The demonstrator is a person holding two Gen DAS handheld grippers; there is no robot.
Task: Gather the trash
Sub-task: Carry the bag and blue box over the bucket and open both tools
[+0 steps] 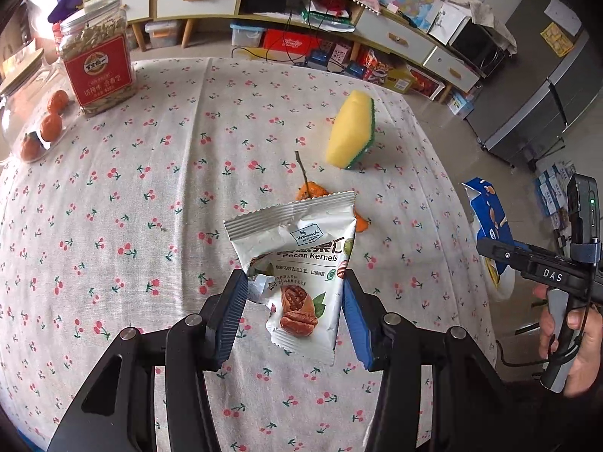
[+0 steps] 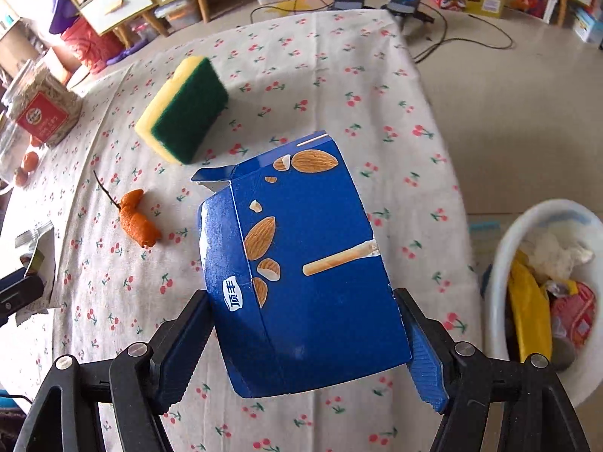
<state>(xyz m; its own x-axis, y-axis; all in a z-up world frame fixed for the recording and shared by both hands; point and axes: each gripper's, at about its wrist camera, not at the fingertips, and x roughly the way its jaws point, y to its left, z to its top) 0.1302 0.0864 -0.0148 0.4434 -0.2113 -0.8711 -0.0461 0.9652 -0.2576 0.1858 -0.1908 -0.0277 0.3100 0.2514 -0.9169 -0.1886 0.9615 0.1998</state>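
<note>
Both your grippers hold trash above the cherry-print tablecloth.
Your right gripper pinches the blue cardboard almond-snack box, near the white trash basket; your left gripper pinches the white foil pecan packet; orange peel lies on cloth.

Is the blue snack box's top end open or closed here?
Open. The blue snack box has a loose flap sticking out at its far end, and its side panel there has come apart.
</note>
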